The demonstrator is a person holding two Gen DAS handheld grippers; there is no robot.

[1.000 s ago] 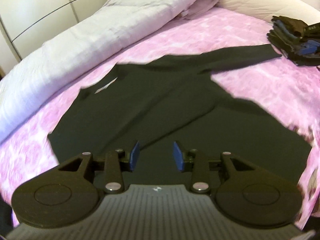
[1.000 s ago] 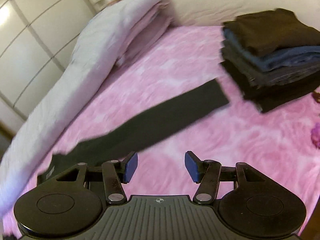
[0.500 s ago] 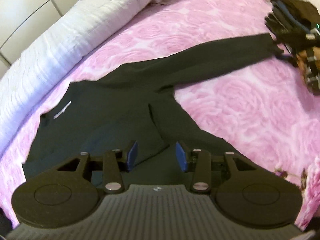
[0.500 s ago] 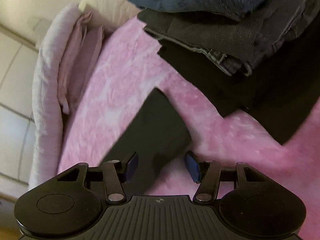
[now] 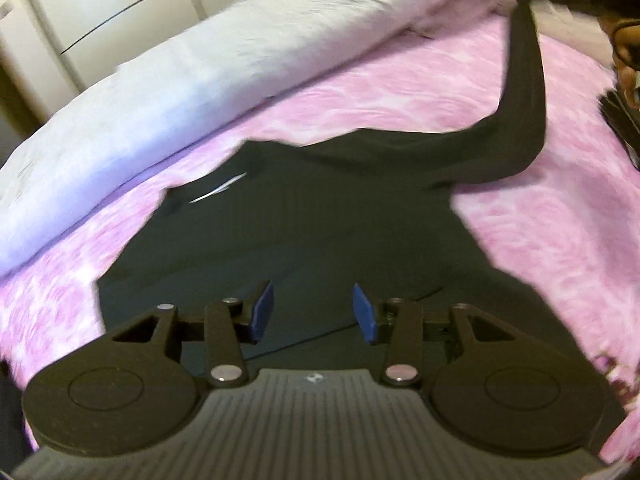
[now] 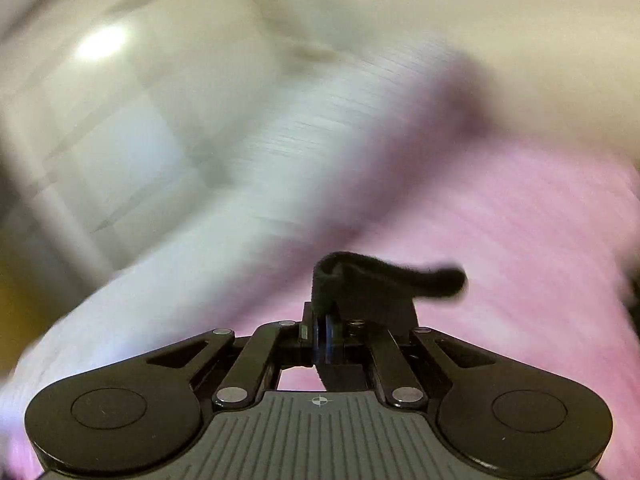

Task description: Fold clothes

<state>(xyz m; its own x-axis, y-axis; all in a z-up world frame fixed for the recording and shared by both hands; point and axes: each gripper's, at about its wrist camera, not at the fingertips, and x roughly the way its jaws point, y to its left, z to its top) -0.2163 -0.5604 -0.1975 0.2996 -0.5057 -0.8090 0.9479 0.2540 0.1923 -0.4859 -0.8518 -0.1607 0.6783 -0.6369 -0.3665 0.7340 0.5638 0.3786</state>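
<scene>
While the bed (image 5: 520,240) with its pink rose-patterned cover fills most of the left wrist view, and a pale rolled duvet (image 5: 200,80) runs along its far side, the black long-sleeved top (image 5: 320,232) lies spread flat across the middle, collar and white label toward the duvet. What has changed is the sleeve (image 5: 524,92): a moment ago it lay stretched out flat on the cover toward the stack of folded clothes (image 5: 618,120) at the right edge, and now it rises off the bed in a steep arc, its cuff pulled up toward the top right corner. That suggests the sleeve fold has begun, with the sleeve likely to be carried back over the body of the top. The right tongs (image 6: 326,330), which stood wide apart a second ago, are now pinched tight on the sleeve cuff (image 6: 384,276), a fold of black cloth bunched over the blue pads; the blur behind points to a quick swing. The left tongs (image 5: 313,312) hang over the lower part of the top, about half open and opening a little more, with nothing between the pads and no clear contact with the cloth.
</scene>
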